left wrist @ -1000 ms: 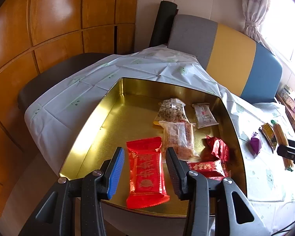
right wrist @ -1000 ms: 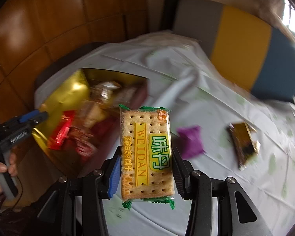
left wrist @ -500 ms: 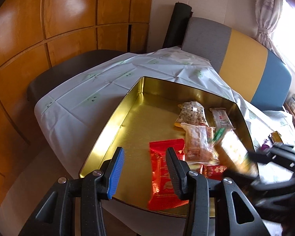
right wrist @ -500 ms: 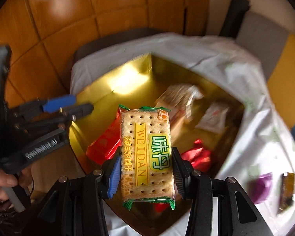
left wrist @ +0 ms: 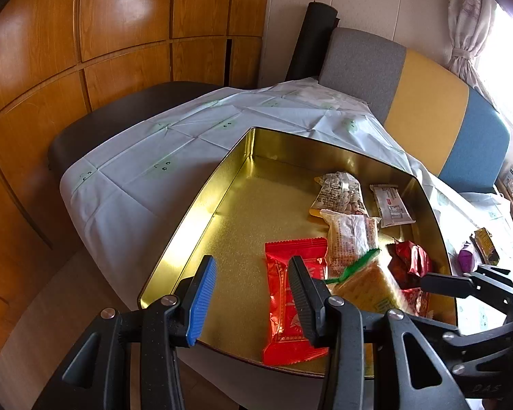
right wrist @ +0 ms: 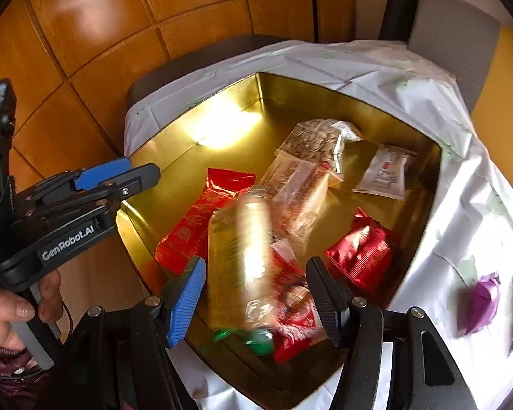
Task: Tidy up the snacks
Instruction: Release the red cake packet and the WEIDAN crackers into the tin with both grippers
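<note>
A gold tin (right wrist: pixel 325 99) sits on a white-clothed table and holds several snacks. My right gripper (right wrist: pixel 254 268) hangs over the tin's near corner. Its jaws are opening, and the green-edged cracker packet (right wrist: pixel 239 263) shows as a blur between the pads, which no longer press on it. In the left wrist view the same cracker packet (left wrist: pixel 366 287) tilts down over the tin (left wrist: pixel 201 212). My left gripper (left wrist: pixel 252 264) stands open at the tin's near rim with nothing between its fingers. The long red packet (left wrist: pixel 290 307) lies just beyond it.
In the tin lie a seed packet (right wrist: pixel 318 136), a clear biscuit packet (right wrist: pixel 297 191), a white packet (right wrist: pixel 386 174) and a crinkled red one (right wrist: pixel 362 253). A purple candy (right wrist: pixel 480 300) and a dark packet (left wrist: pixel 485 244) lie on the cloth to the right. A hand (right wrist: pixel 10 311) holds the left gripper.
My right gripper swung from the cloth to over the tin, carrying the cracker packet. Its jaws have widened and the packet now slips down, blurred. The left gripper barely moved.
</note>
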